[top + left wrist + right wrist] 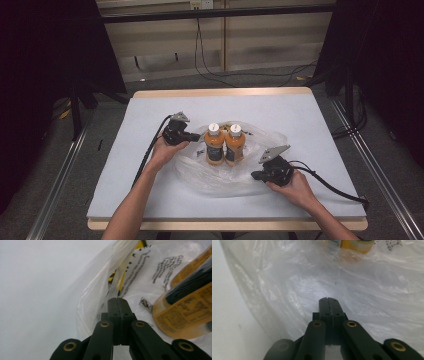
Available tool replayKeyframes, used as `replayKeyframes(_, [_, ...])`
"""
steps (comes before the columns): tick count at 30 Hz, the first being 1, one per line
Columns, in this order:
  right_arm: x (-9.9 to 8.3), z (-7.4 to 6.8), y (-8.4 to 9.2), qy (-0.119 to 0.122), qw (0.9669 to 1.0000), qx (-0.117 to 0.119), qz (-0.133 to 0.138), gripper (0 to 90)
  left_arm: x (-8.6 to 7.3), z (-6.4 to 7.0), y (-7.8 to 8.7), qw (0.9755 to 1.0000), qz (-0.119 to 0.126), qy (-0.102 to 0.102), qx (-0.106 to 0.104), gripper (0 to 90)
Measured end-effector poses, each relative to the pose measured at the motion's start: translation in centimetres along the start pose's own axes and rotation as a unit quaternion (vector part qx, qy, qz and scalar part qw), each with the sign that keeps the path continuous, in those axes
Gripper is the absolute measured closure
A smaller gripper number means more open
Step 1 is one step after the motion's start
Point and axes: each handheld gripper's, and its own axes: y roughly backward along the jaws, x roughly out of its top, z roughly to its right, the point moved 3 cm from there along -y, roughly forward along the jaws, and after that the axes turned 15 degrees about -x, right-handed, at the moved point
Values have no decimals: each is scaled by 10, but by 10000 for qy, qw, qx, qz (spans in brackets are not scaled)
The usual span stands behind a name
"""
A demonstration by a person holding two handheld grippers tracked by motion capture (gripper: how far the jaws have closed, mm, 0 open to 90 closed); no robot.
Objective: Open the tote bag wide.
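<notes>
High view: two orange bottles (pixel 225 145) with white caps stand upright, touching side by side, on a clear plastic bag (pixel 220 175) spread around the middle of the desk (pixel 300 115), slightly toward the near edge. Left gripper (pixel 199 137) sits at the bag's left side, nose pointing at the left bottle and just beside it; left hand (pixel 162 152) behind it. Right gripper (pixel 256 175) sits at the bag's right-near side, closer to the near edge, nose pointing left over the plastic; right hand (pixel 295 187) behind it. Cables trail off toward the near-left and near-right of the desk.

Left gripper view: jaws pressed together, nothing visibly between them. Tip (pixel 117 299) lies right at the bag's crumpled edge (pixel 100 290); can't tell if any film is pinched. Printed black text on the bag, orange bottle (pixel 185 310) close on the right with its label facing the camera. Bare desk surface (pixel 37 290) on the left.

Right gripper view: jaws together, tip (pixel 328 299) resting over wrinkled clear plastic (pixel 362 282); whether film is pinched I can't tell. Bottle base (pixel 352 243) at the top edge, well ahead of the tip. Bare desk (pixel 227 315) on the left.
</notes>
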Motion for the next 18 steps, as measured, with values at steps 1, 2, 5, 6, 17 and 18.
replayKeyframes(1, [0, 0, 0, 0, 10000, 0, 0, 900, 0, 0, 0, 10000, 0, 0, 0, 900])
replayKeyframes(2, [1, 1, -1, -33, 10000, -12, 8, 900, 2, 3, 1, 10000, 3, -38, 8, 900])
replayKeyframes(5, [2, 4, -1, -79, 9999, -40, 51, 900, 6, 10, 4, 9998, 99, -150, -22, 900])
replayKeyframes(6, [2, 4, 0, -95, 9999, -25, 108, 900, 8, 15, 8, 9997, 101, -205, -7, 900])
replayKeyframes(17, [9, 11, 17, -302, 9962, -212, 794, 900, 11, 50, 33, 9968, 539, -580, -86, 846])
replayKeyframes(18, [10, 12, 17, -325, 9956, -253, 840, 900, 9, 55, 37, 9971, 509, -562, -37, 824])
